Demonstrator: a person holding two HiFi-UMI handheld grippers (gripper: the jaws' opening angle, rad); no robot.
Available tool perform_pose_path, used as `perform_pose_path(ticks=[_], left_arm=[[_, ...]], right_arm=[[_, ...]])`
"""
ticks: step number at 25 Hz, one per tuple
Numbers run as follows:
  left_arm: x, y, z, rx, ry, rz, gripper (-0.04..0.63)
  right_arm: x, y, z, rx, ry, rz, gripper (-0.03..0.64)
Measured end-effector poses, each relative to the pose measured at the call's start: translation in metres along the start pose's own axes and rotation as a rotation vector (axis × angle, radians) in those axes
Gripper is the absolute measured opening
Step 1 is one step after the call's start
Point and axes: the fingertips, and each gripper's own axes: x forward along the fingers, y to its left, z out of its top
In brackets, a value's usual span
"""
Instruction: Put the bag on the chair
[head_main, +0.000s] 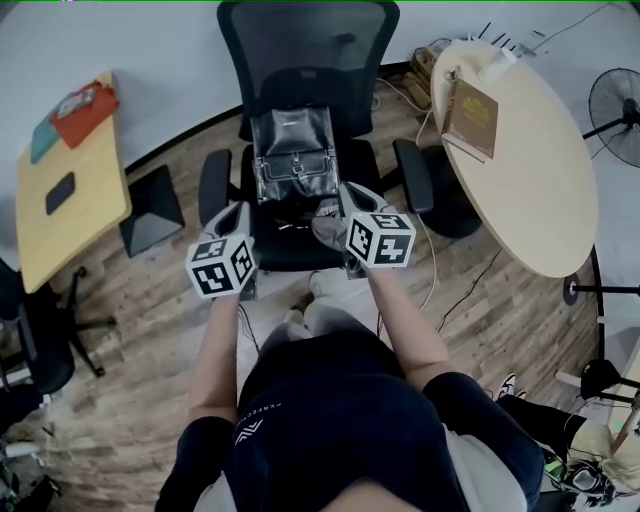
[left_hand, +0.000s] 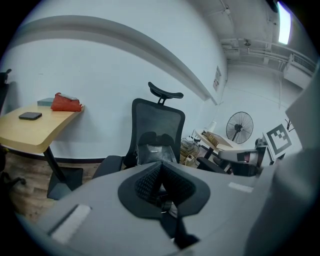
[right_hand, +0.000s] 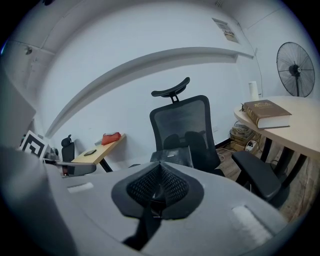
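Observation:
A black bag stands upright on the seat of a black mesh office chair, leaning against the backrest. It shows as the bag in the left gripper view and the bag in the right gripper view, a little way ahead. My left gripper hovers at the seat's front left corner and my right gripper at its front right, both apart from the bag. The left gripper and the right gripper have their mesh pads pressed together with nothing clearly held between them.
A wooden desk at the left carries a red pouch and a phone. At the right, a round table holds a book. A fan stands far right. Cables trail on the floor.

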Motion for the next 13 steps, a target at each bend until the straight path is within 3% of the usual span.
perform_pose_path(ticks=[13], left_arm=[[-0.0036, -0.0002, -0.0019, -0.001, -0.004, -0.006, 0.014]], right_arm=[[-0.0005, -0.0061, 0.0035, 0.01, -0.003, -0.029, 0.002]])
